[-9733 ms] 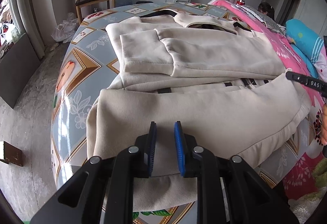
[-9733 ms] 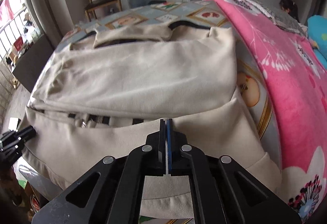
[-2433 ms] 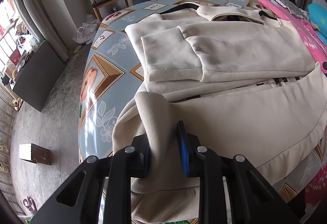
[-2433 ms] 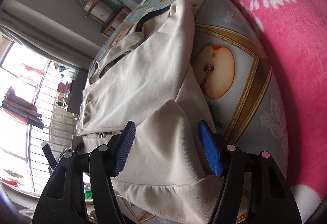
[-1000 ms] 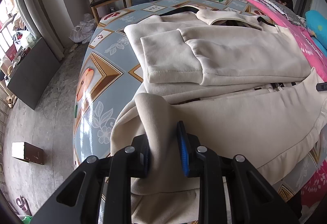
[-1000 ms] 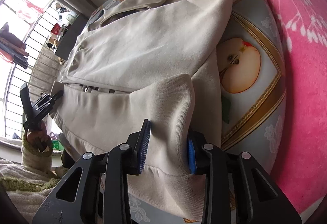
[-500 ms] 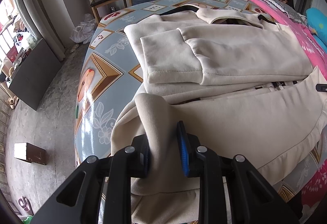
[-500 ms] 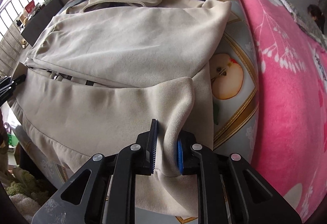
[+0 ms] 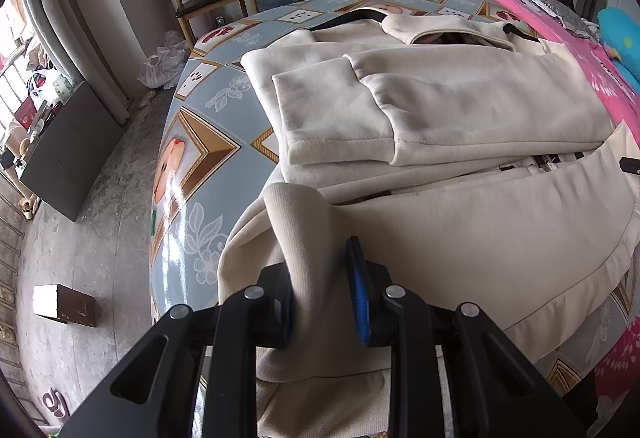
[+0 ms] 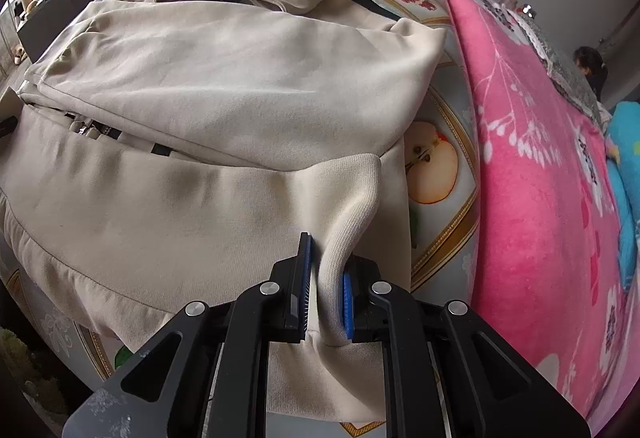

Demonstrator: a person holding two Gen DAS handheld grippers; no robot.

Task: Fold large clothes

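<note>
Left hand-held gripper (image 9: 320, 290) pinches a raised fold of the cream fleece jacket (image 9: 460, 230) lying on the fruit-patterned blue desk (image 9: 200, 158); right hand-held gripper (image 10: 326, 288), jaws closing, clamps the hem's other corner.

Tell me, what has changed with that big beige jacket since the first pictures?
Both grippers have taken hold of the beige fleece jacket at its near hem. The left gripper pinched up a ridge of cloth first. The right gripper, earlier shut on nothing, opened wide over the hem's other corner and is closing on a fold there. The folded sleeves and the patterned tablecloth look unchanged.
</note>
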